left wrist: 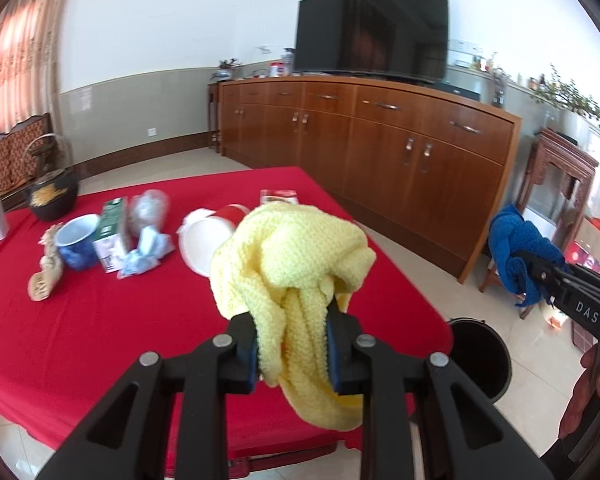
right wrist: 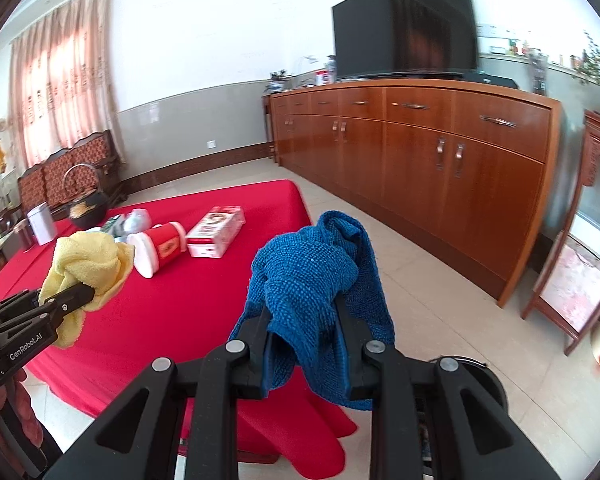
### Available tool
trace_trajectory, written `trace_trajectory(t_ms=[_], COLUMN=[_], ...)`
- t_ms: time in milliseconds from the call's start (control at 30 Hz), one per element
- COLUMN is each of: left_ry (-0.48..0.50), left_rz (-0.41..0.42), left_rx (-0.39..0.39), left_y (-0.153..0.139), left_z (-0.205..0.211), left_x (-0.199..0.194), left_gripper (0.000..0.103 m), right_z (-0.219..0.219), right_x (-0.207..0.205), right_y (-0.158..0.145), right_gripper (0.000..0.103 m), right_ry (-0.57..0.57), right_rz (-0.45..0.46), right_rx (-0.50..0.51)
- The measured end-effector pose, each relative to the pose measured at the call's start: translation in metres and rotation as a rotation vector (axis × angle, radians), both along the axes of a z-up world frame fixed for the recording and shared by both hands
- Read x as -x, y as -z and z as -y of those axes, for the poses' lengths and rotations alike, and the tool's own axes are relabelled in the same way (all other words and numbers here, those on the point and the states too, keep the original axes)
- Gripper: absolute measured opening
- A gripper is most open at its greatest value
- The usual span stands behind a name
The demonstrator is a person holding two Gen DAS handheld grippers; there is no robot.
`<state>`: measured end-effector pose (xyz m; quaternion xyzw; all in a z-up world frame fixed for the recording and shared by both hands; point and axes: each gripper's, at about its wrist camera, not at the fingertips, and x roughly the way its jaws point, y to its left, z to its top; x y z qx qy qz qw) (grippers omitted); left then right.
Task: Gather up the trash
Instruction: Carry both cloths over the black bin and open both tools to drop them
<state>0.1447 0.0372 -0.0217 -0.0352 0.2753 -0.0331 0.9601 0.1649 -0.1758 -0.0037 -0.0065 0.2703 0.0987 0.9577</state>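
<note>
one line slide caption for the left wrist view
Left gripper clamps a yellow knit cloth above the red-clothed table, trash bin on the floor at right.

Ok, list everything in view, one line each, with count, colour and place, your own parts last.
yellow knitted cloth: 1, yellow, clamped in the left gripper
blue knitted cloth: 1, blue, clamped in the right gripper
table: 1, red cloth cover, centre
red cylindrical container: 1, red with a white end, lying on the table
red and white carton: 1, on the table beside the container
blue mug: 1, on the table, left
green carton: 1, beside the mug
black kettle: 1, table's far left
trash bin: 1, black, on the floor beside the table
sideboard: 1, brown wood, by the wall
television: 1, black, on the sideboard
left gripper: shut on yellow cloth
right gripper: shut on blue cloth
</note>
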Motion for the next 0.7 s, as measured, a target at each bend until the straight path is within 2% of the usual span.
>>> trace_trajectory(t_ms=[467, 700], left_ry=[0.187, 0.288], left_rz=[-0.010, -0.044], left_rx=[0.009, 0.006], left_y=[0.002, 0.012], left_z=[0.078, 0.125], left_x=[-0.013, -0.023], left_gripper=[0.026, 0.026], right_z=[0.084, 0.129], right_x=[0.018, 0.024], right_y=[0.006, 0.017], right_gripper=[0.026, 0.026], right_ry=[0.144, 0.203], right_rz=[-0.026, -0.060], right_rx=[0.038, 0.055])
